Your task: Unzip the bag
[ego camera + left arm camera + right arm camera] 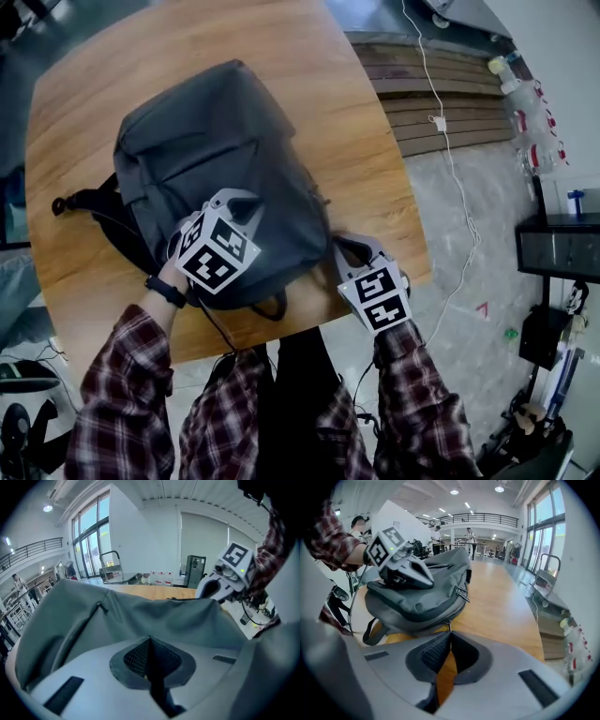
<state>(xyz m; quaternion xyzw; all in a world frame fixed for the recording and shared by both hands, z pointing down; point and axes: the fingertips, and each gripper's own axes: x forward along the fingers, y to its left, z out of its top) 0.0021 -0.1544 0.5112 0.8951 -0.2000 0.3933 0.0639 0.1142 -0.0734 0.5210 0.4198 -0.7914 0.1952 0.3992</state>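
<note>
The bag [225, 159] lies flat at the centre of the table [112, 56], seen from the head view. A zip pull [449, 624] hangs from the bag's 4 o'clock edge. The right gripper [450, 632] is clamped on this pull at its jaw tips, and wood shows through the gap behind the tips. The left gripper [150, 639] rests on the bag's 6 o'clock portion with its jaws together and the tips against the fabric. No view shows whether fabric is caught. A strap [80, 200] extends from the bag at 9 o'clock. A cable [459, 187] runs across the floor at 3 o'clock.
</note>
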